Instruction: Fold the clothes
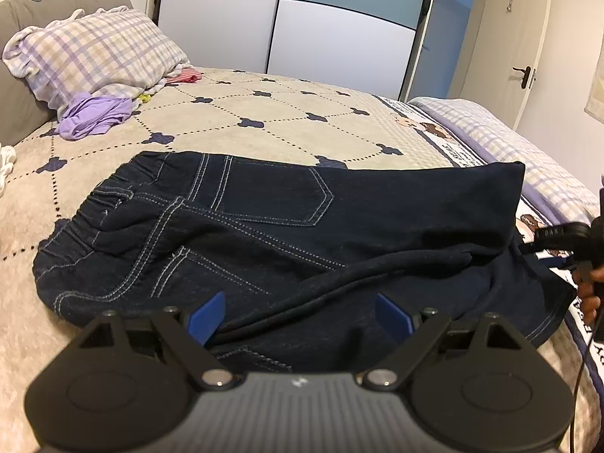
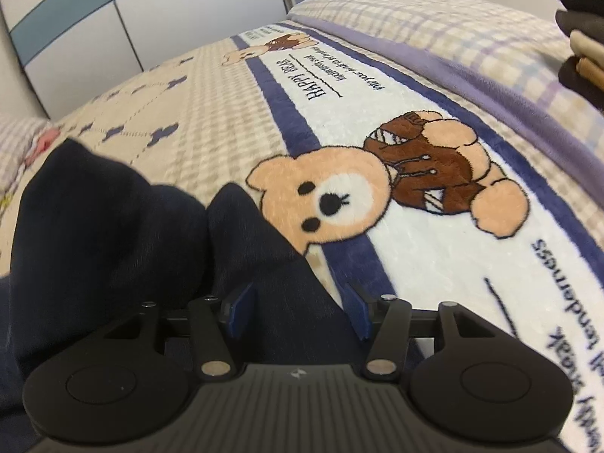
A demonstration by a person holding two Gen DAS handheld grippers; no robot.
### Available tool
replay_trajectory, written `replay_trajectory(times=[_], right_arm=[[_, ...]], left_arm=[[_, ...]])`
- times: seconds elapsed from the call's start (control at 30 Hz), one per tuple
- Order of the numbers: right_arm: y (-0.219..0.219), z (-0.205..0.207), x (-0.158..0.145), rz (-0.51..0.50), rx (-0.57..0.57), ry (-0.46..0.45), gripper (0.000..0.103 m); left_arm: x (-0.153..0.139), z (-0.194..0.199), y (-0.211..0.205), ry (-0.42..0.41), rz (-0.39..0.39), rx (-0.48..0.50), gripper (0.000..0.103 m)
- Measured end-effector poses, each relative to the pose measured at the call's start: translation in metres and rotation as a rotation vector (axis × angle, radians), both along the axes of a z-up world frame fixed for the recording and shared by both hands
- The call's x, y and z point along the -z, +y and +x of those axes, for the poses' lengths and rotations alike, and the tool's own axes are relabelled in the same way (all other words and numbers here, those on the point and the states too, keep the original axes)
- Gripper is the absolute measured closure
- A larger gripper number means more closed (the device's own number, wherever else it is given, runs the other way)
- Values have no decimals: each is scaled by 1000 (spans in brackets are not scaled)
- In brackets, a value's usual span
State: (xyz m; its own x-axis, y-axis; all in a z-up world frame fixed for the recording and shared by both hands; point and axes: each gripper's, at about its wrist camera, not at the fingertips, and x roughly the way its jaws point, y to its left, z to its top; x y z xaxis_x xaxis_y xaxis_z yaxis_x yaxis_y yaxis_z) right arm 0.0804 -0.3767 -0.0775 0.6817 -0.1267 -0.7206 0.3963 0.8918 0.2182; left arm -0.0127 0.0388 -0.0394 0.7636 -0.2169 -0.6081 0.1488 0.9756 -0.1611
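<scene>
Dark navy jeans (image 1: 287, 226) with pale stitching lie across the bed, elastic waistband to the left, a back pocket facing up, and the legs folded over toward the right. My left gripper (image 1: 299, 317) hovers low over the near edge of the jeans with its blue pads wide apart; a ridge of fabric runs between them untouched. In the right wrist view my right gripper (image 2: 298, 313) stands half open over the leg end of the jeans (image 2: 113, 226). Dark cloth lies between its pads, with a sliver of bedspread showing by the right pad.
The beige quilted bedspread (image 1: 264, 113) has a white bear-print border (image 2: 415, 245). A plaid pillow (image 1: 94, 53), a purple garment (image 1: 94, 115) and a pink item (image 1: 185, 75) lie at the head end. A hand (image 1: 589, 302) shows at the right edge. Folded clothes (image 2: 581, 49) are stacked at the far right.
</scene>
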Motion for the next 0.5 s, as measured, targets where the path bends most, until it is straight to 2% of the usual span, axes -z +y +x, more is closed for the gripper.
replay_trajectory(times=[0.07, 0.1, 0.13, 0.2, 0.23, 0.4, 0.5], right_arm=[[1, 3, 3, 7, 2, -16, 47], [1, 4, 4, 10, 3, -24, 53], [2, 4, 5, 8, -7, -37, 68], [5, 3, 4, -11, -16, -43, 88], [5, 0, 0, -12, -14, -60, 91], [-2, -27, -25, 41, 3, -198, 94], [0, -49, -45, 52, -27, -280, 94]], left_arm=[[0, 1, 2, 2, 0, -1, 15], [1, 1, 3, 4, 0, -2, 15], [1, 1, 4, 5, -2, -4, 15], [1, 3, 9, 11, -8, -12, 15], [0, 3, 12, 15, -15, -17, 15], [-2, 7, 27, 28, -95, -28, 15], [-3, 12, 30, 27, -134, 26, 15]])
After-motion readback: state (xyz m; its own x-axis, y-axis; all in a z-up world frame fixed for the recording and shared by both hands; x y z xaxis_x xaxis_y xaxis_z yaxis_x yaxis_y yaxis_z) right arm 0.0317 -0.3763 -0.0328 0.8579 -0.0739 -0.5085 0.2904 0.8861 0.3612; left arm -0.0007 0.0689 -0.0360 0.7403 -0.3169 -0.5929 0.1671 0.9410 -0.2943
